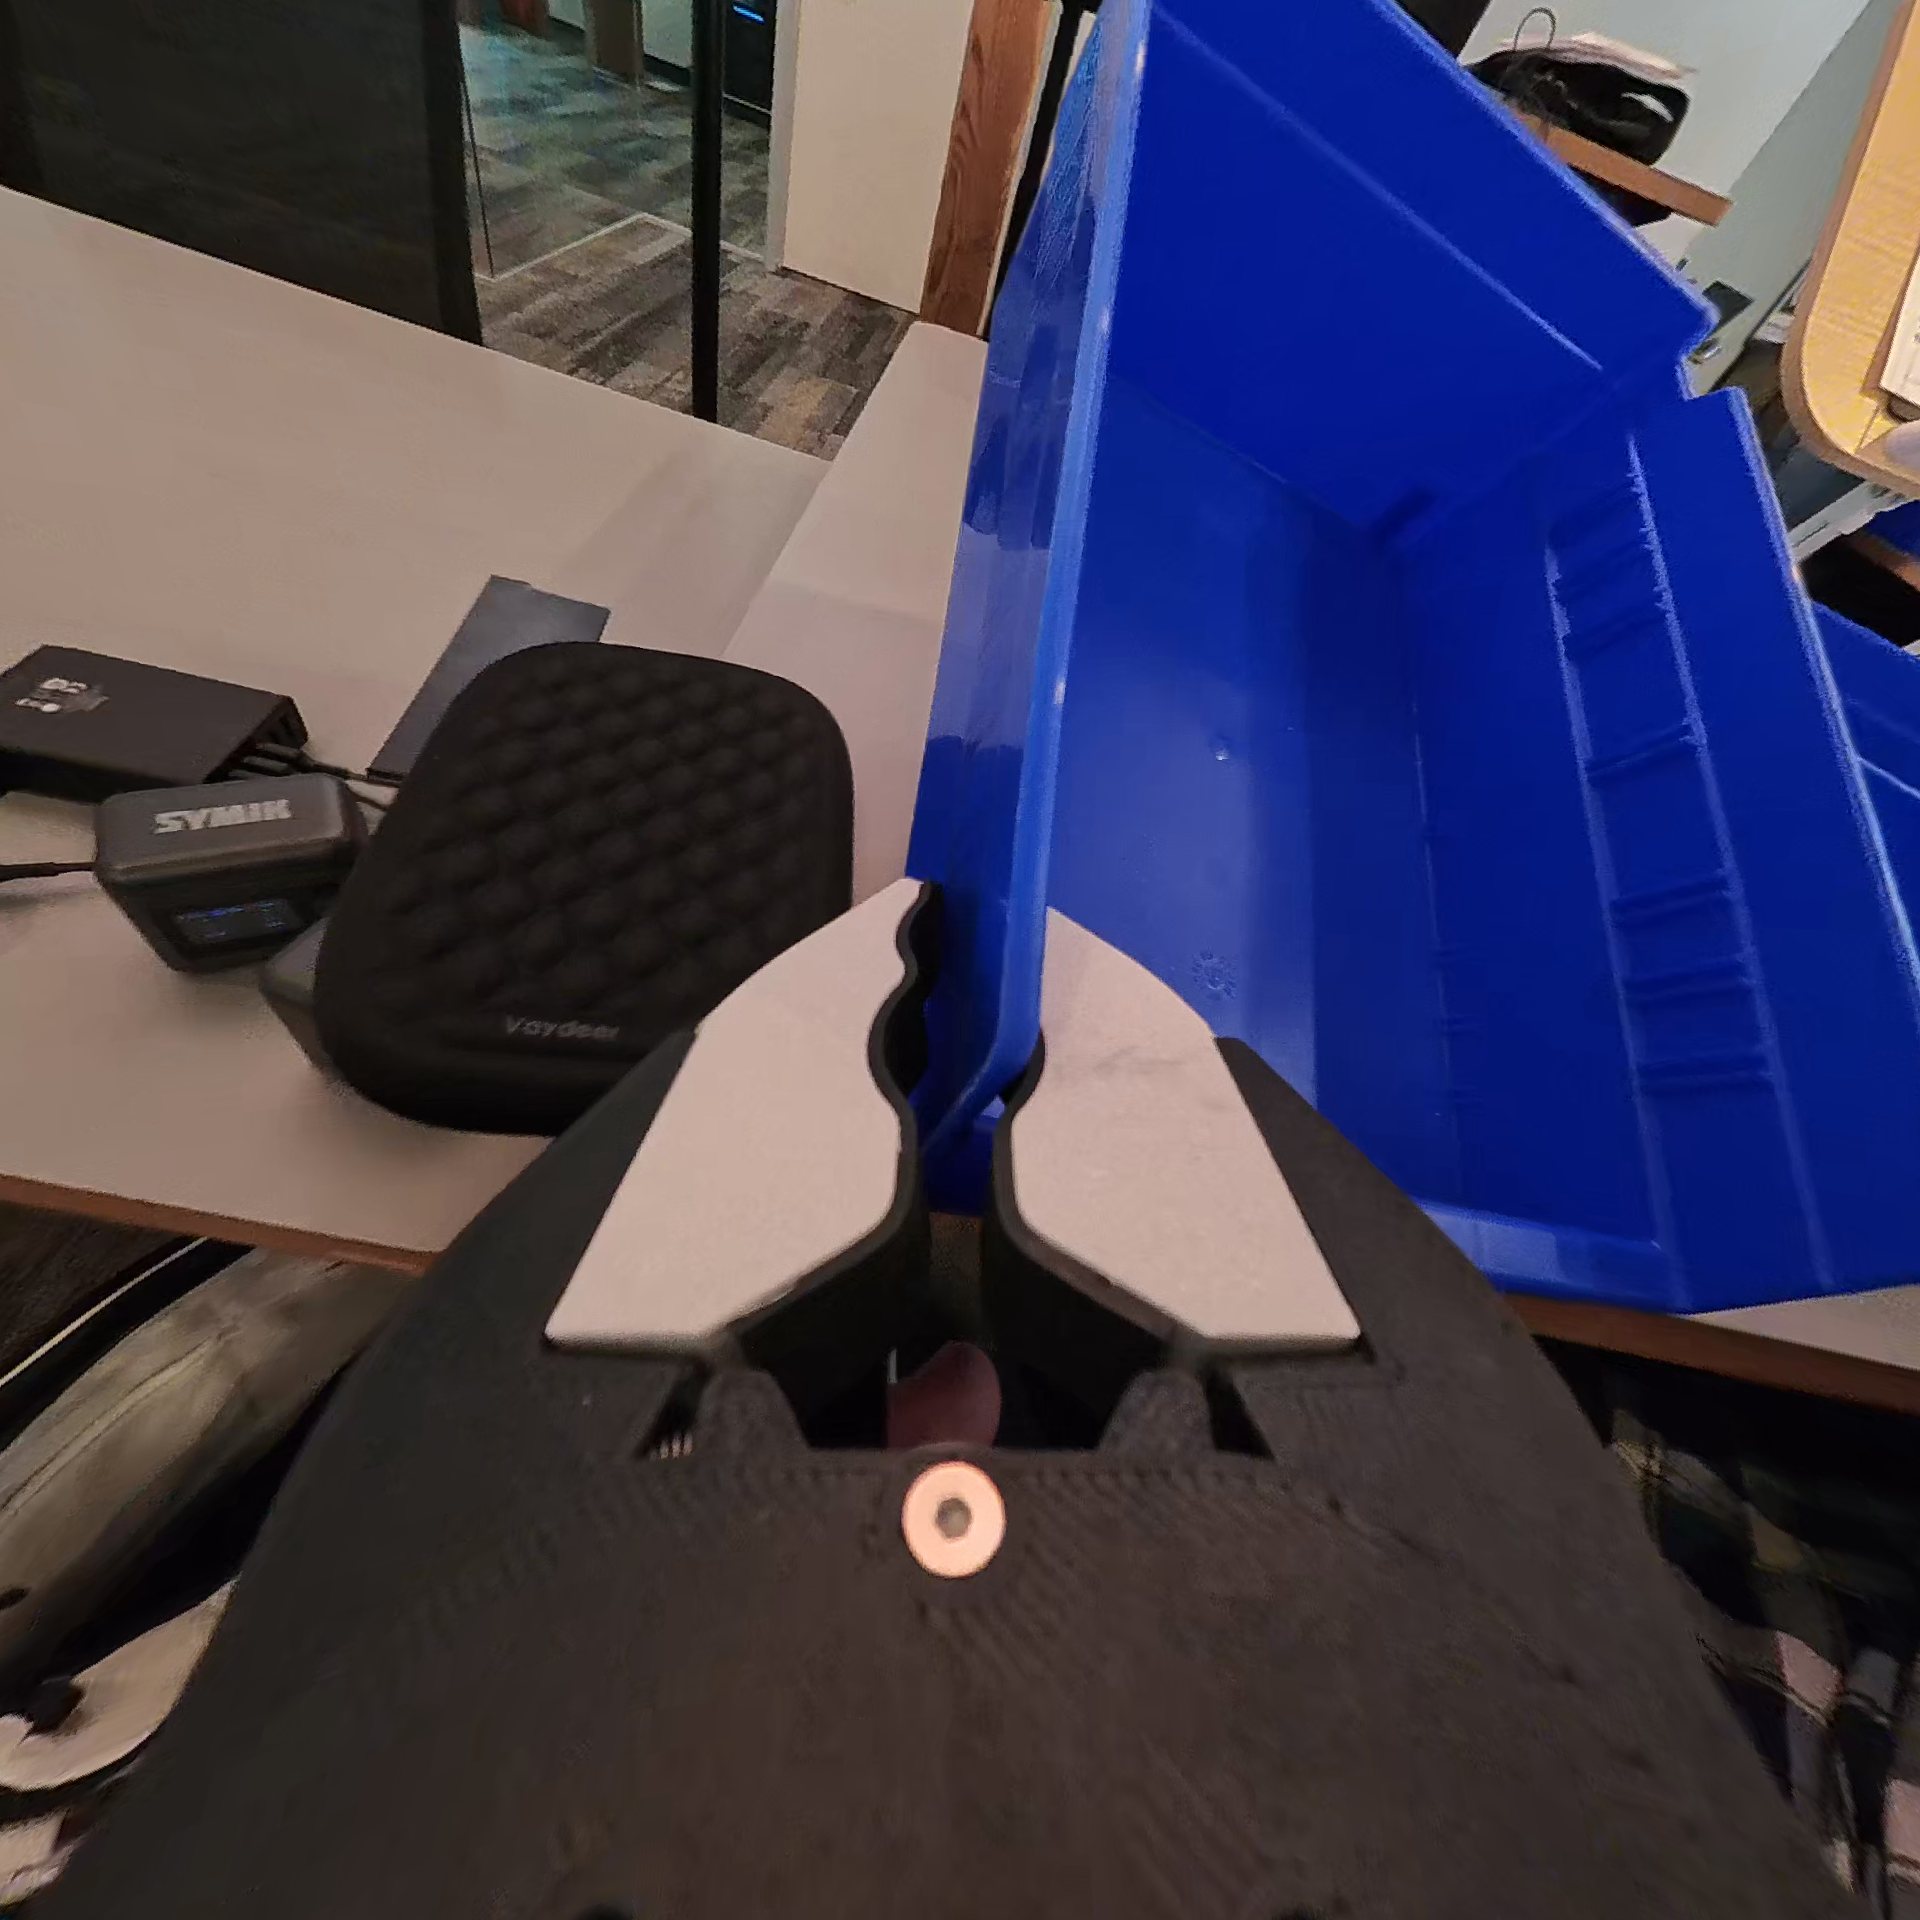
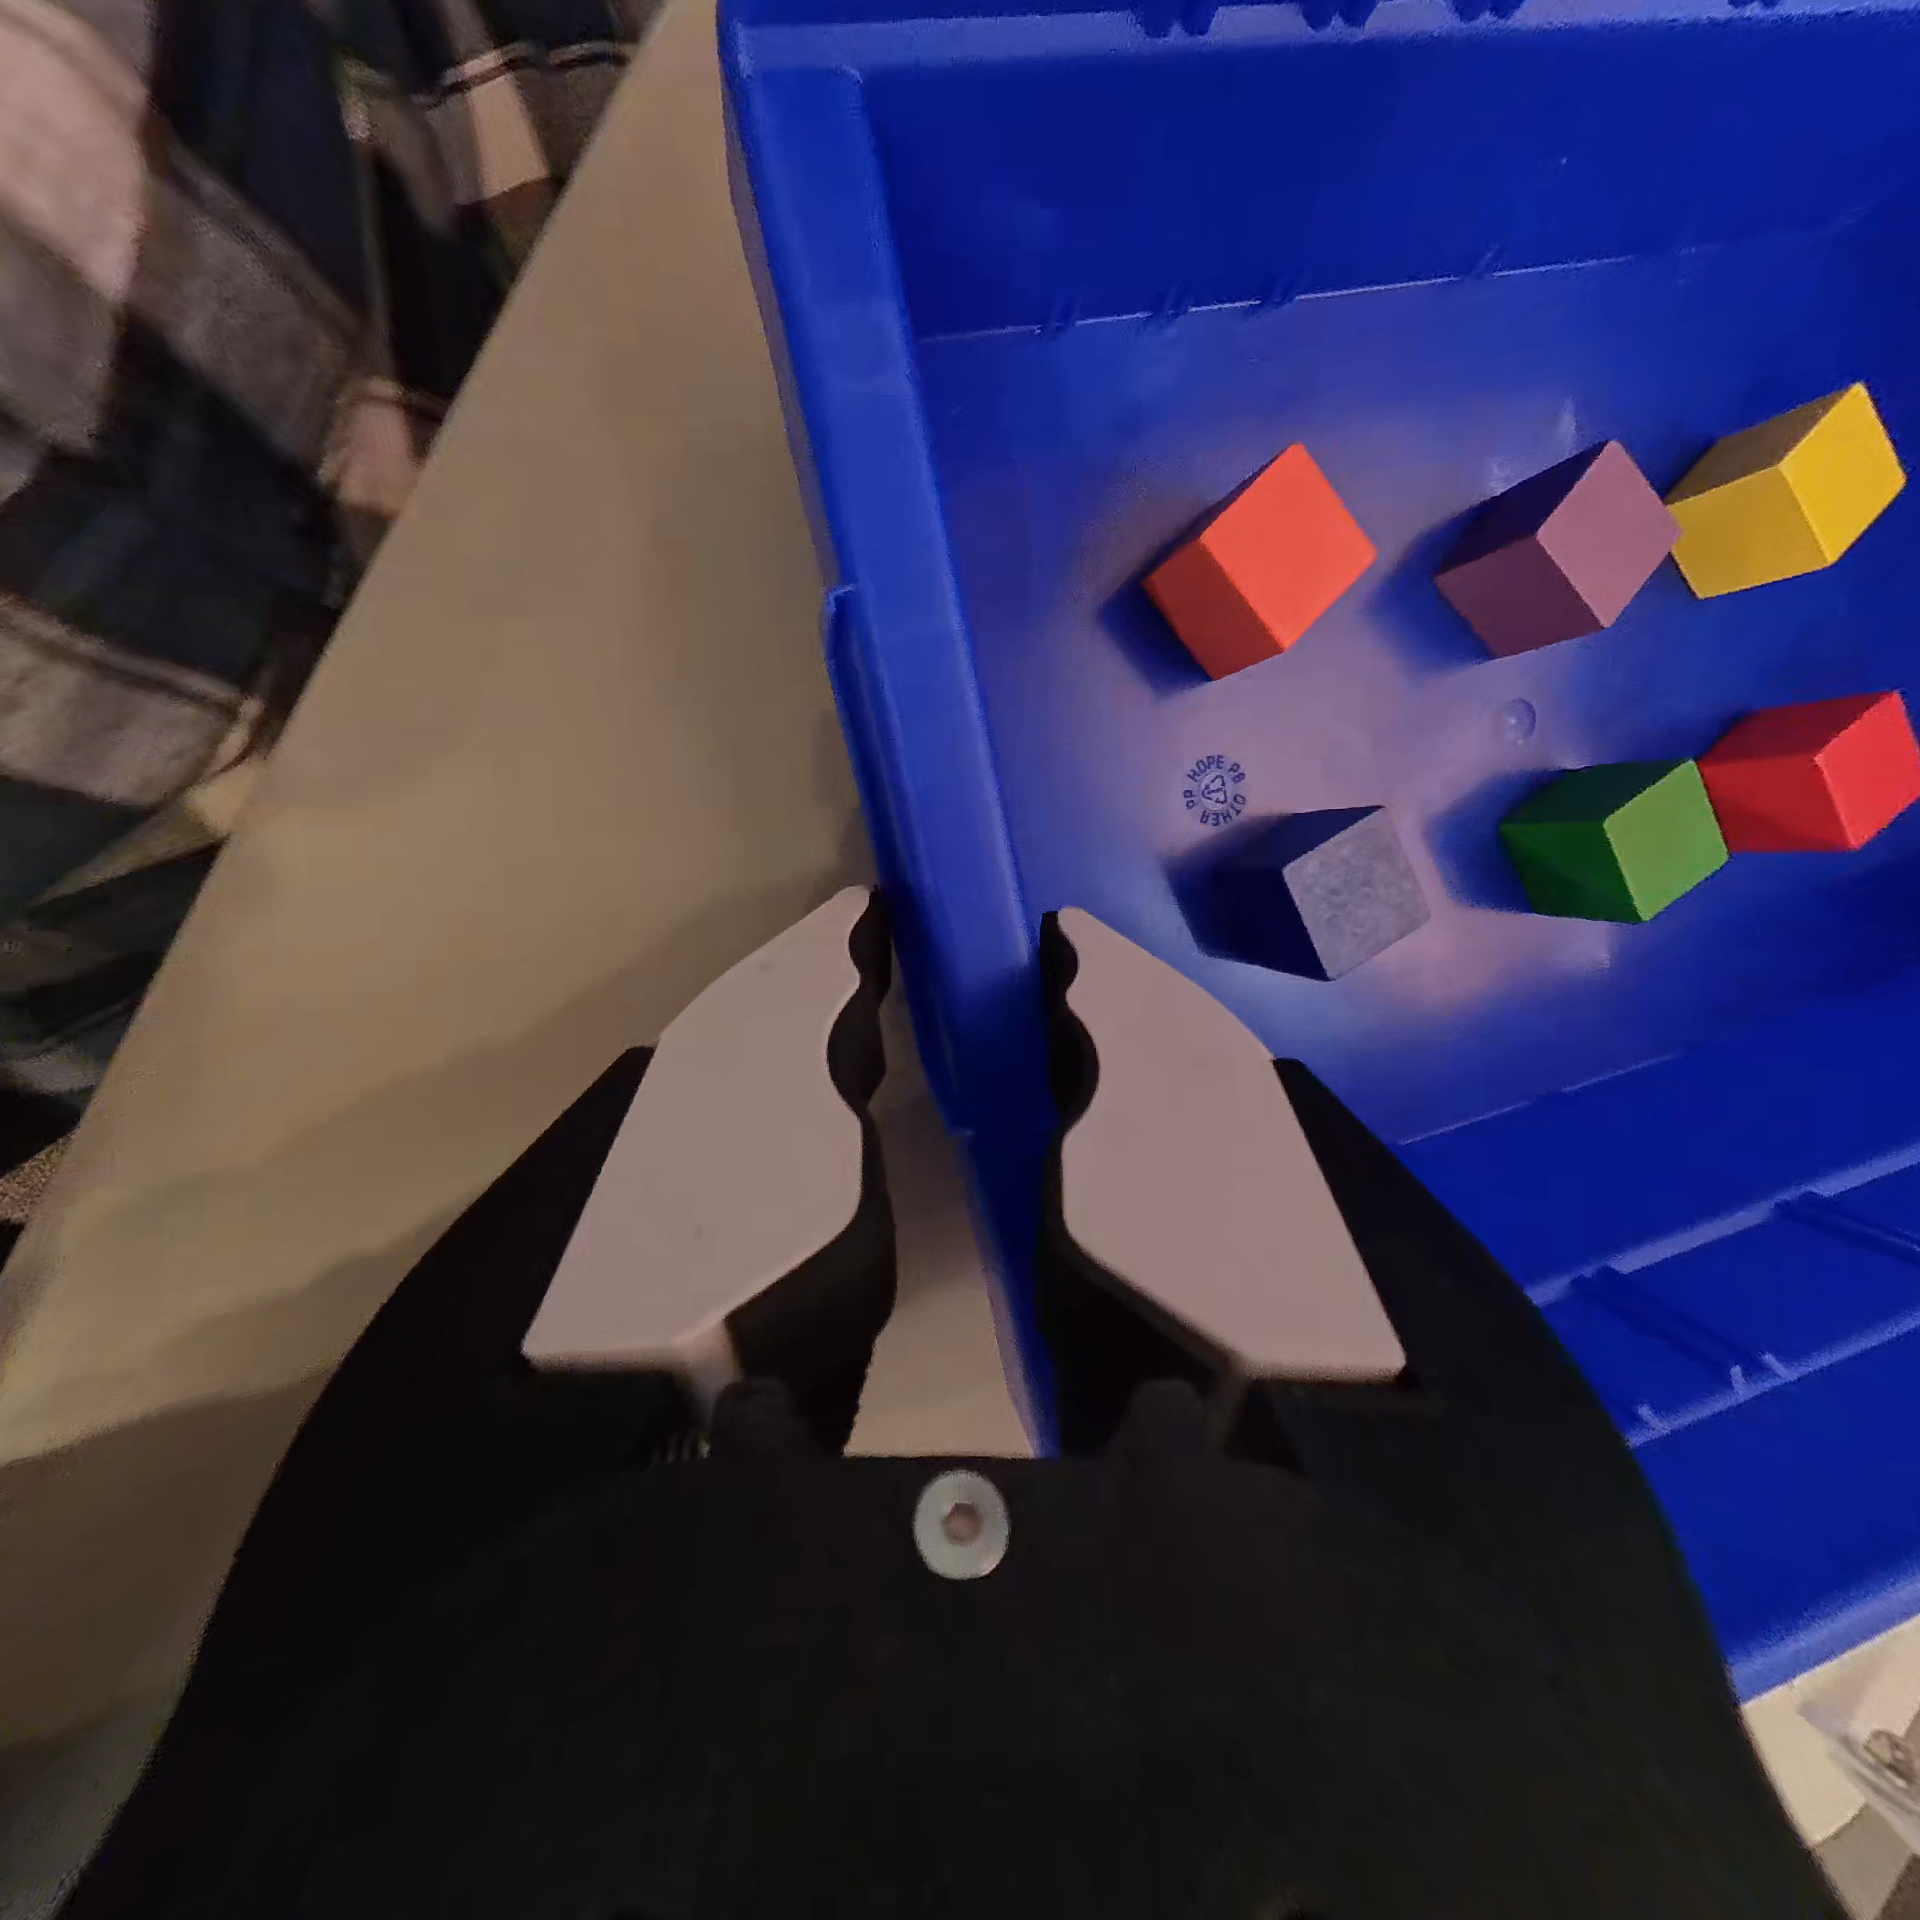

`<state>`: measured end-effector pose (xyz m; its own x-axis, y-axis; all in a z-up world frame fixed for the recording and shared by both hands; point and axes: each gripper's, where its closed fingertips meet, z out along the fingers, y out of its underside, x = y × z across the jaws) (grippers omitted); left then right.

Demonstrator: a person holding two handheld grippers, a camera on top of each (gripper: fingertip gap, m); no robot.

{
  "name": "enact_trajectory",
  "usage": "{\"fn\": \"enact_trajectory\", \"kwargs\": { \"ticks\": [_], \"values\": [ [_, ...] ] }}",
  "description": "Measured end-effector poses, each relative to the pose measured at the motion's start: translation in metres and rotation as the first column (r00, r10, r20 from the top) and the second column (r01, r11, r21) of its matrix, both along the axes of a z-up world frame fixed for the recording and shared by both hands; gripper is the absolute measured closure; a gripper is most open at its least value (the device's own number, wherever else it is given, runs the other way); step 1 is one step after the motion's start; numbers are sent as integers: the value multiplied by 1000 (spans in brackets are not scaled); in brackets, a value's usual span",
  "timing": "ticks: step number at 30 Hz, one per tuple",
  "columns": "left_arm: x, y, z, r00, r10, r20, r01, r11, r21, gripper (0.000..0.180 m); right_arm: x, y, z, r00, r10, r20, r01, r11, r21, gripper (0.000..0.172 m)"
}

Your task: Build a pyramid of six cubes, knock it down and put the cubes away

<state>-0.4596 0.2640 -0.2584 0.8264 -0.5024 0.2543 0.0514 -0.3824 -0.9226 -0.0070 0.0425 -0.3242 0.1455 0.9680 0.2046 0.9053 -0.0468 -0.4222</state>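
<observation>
My left gripper [image 1: 987, 935] is shut on the side wall of a blue bin [image 1: 1299, 623], with one finger outside and one inside. No cubes show inside the bin in this view. In the right wrist view my right gripper [image 2: 966, 909] straddles the thick wall of a blue bin [image 2: 914, 623], and both pads are against it. On that bin's floor lie an orange cube [image 2: 1262, 561], a purple cube [image 2: 1558, 551], a yellow cube [image 2: 1787, 494], a red cube [image 2: 1813, 774], a green cube [image 2: 1616, 842] and a dark blue cube [image 2: 1320, 894].
A black quilted case [image 1: 582, 873], a grey charger box [image 1: 229, 862] and a black box [image 1: 135, 717] lie on the white table [image 1: 312, 468] left of the bin. Another blue bin [image 1: 1875, 748] shows at the right edge. A person's plaid clothing [image 2: 156, 416] is beyond the table edge. The left gripper's tips are roughly 50 cm from the right gripper's.
</observation>
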Motion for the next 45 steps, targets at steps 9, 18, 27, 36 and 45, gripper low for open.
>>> {"fn": "enact_trajectory", "kwargs": {
  "ticks": [9, 18, 27, 36, 45],
  "values": [
    [-56, -26, 7, 994, 101, 52, -103, 994, 41, 173, -44, 88, -1, 995, -99, 7, 99, 995, 1, 144],
    [-94, -64, 19, 981, 170, 99, -178, 981, 76, 173, -100, 198, -2, 948, -319, 13, 319, 948, 2, 144],
    [-101, -98, 17, 976, 196, 96, -202, 977, 68, 173, -134, 321, -3, 834, -552, 2, 551, 834, 21, 144],
    [-89, -101, 9, 980, 174, 98, -178, 983, 42, 173, -146, 398, -4, 756, -655, -15, 655, 755, 25, 144],
    [-56, -89, 20, 997, 37, 73, -42, 997, 64, 172, -154, 322, 85, 838, -472, -274, 516, 849, 113, 115]
  ]
}}
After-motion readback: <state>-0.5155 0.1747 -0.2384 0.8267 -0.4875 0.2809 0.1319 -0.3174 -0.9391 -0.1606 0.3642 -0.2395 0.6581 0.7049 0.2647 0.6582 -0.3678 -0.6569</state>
